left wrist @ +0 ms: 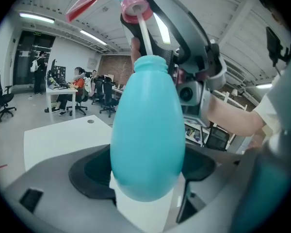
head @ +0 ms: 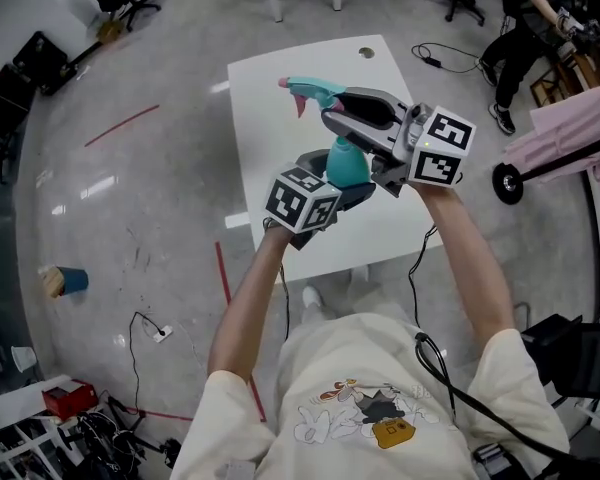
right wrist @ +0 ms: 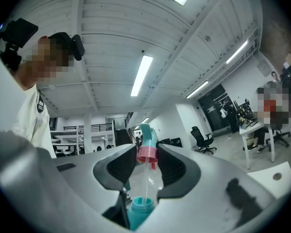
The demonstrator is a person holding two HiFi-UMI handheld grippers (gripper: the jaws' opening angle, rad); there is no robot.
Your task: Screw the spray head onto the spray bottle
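Both forearms (head: 248,303) outstretched, left fingers (left wrist: 87,174) tight on spray bottle (left wrist: 148,140), right fingers (right wrist: 119,170) tight on spray head (right wrist: 147,153)

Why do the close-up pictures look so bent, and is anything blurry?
Left gripper view: the wide-angle lens bows straight lines and darkens the corners; the close spray bottle looks oversized and slightly soft. Right gripper view: same bulge, bright ceiling lights. Head view: sharp, with pale glare on the floor.
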